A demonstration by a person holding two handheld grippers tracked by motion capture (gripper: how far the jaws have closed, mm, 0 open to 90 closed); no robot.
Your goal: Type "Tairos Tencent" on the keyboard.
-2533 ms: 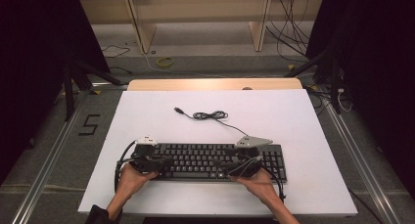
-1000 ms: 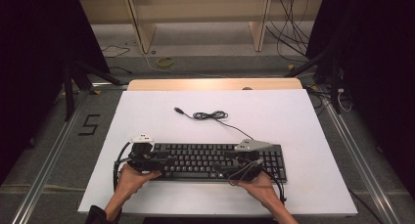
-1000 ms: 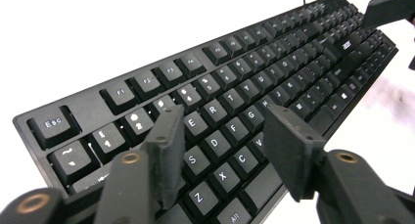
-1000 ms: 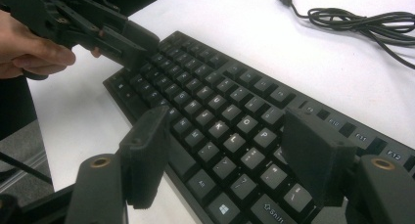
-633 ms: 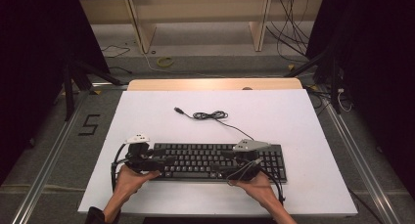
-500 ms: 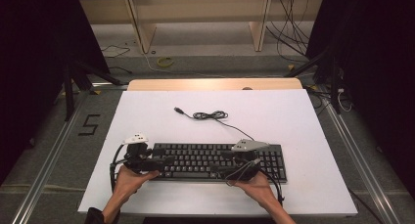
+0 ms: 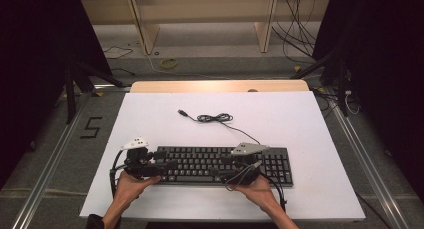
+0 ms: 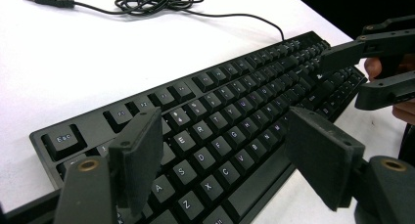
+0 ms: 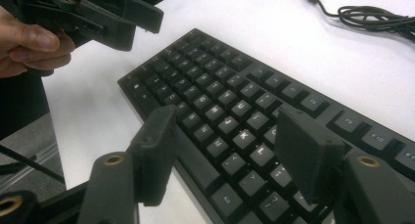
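Just both open tongs (image 8: 222, 158) (image 9: 225, 150) over black keyboard (image 7: 220, 164)

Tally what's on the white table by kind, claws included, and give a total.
Black keyboard: 1
Keyboard cable, coiled, with USB plug: 1
Claws, left claw and right claw: 2
Total: 4

Bright overhead light, dark edges; near jaws perhaps soft

One black keyboard (image 7: 222, 164), one coiled cable (image 7: 215, 118), two tools, left tool (image 7: 167, 165), right tool (image 7: 220, 167), one white table (image 7: 300, 119)
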